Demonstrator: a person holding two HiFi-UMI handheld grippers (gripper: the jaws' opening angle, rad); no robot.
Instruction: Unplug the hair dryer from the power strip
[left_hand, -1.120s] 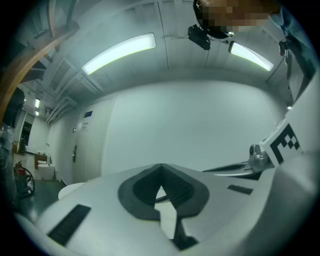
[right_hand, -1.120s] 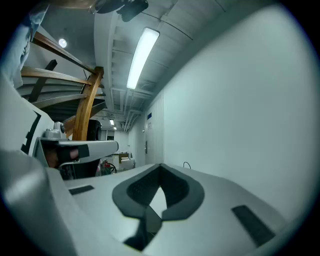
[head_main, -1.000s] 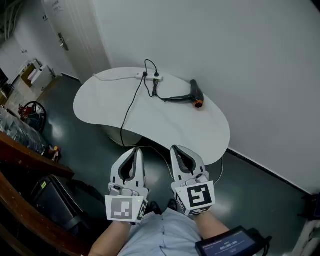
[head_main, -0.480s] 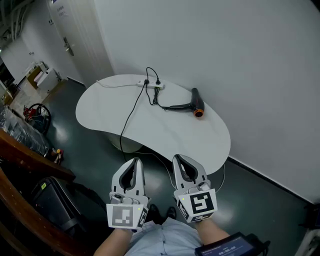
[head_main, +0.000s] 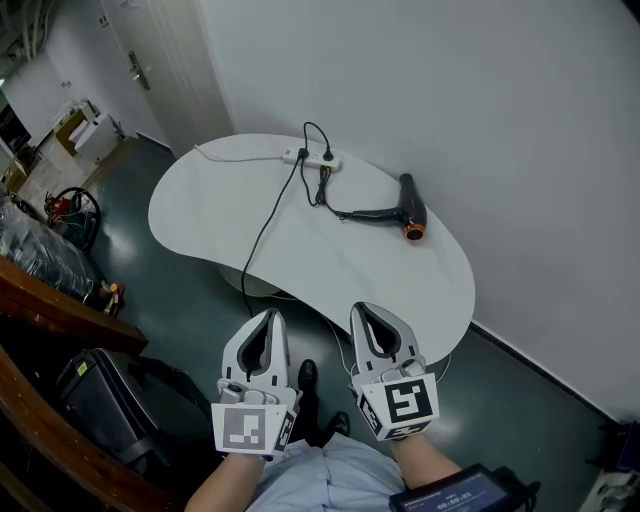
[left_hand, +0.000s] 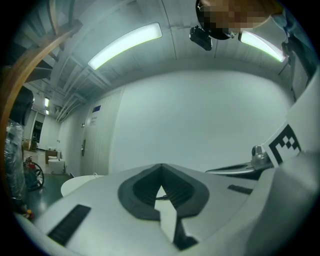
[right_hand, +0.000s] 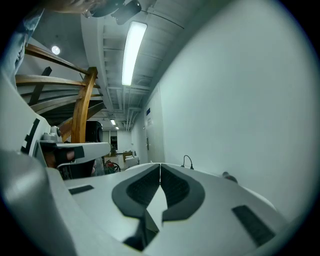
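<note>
The dryer (head_main: 408, 212) lies on its side near the table's far right edge, with its orange end toward the near side. Its cord (head_main: 350, 213) leaves its left side and climbs to the strip (head_main: 312, 157), which sits at the far edge by the wall. There it seems to end in the right-hand plug (head_main: 326, 156) of two black ones. That plug is seated, so the pull is not yet begun.

A second black cord (head_main: 262, 225) runs from the strip across the table (head_main: 400, 290) and drops over the near edge (not the dryer's, judging by where it goes). A thin white lead (head_main: 235, 157) trails left along the far edge.

The left gripper (head_main: 269, 315) and right gripper (head_main: 362, 309) are well short of the table, side by side over the floor close to the person's body. Both point level toward the strip, each with its jaws together on nothing. That reads as a posture for the approach, with nothing to carry and neither side committed.

The strip looks loose on the table. One gripper will likely have to pin it while the other opens around the plug and draws it out.
</note>
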